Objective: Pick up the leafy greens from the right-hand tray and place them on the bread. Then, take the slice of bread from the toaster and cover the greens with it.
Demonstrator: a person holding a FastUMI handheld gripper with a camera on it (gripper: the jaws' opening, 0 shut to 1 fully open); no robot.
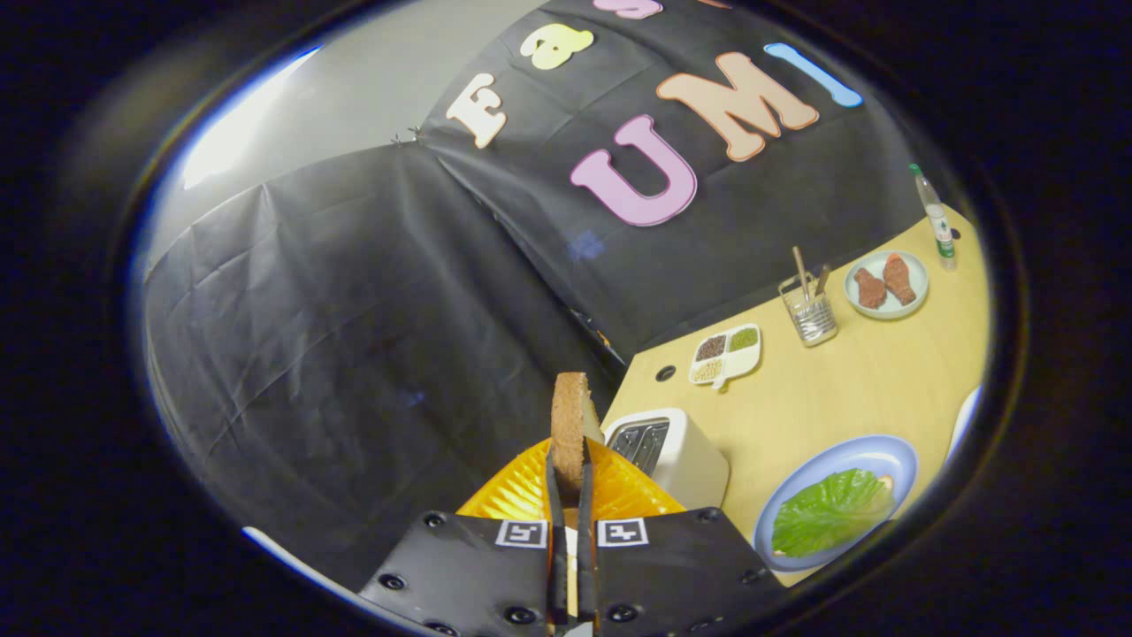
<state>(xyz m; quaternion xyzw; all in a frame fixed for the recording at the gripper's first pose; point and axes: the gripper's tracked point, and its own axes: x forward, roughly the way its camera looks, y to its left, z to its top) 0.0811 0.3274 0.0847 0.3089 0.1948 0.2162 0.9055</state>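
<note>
- The slice of bread (570, 423) stands on edge between the two fingers of the gripper (571, 482), lifted clear of the toaster (674, 453) and seen against the booth's dark wall.
- Both fingers press on the slice's lower part from either side; the jaws are nearly together, with only the slice's thickness between them, and its upper half rises past the fingertips.
- The toaster sits on the table (849, 389) just to the right of the fingers and below the slice, near the table's corner, with its slots facing up.
- An orange tray (522, 495) lies directly under and behind the fingers, partly hidden by the gripper body.
- The leafy greens (829, 513) lie on a blue plate (871, 453) on the table, to the right of the toaster and well apart from the held slice; a pale corner of another bread slice (885, 483) peeks out from under the greens at their far side.
- Farther along the table, near the wall edge, a small divided dish (727, 354) holds grains or seeds of different colours.
- Beside it stands a wire utensil holder (809, 314) with sticks in it, then a round plate (887, 285) with two brown pieces, and a slim bottle (937, 217) at the far corner.
</note>
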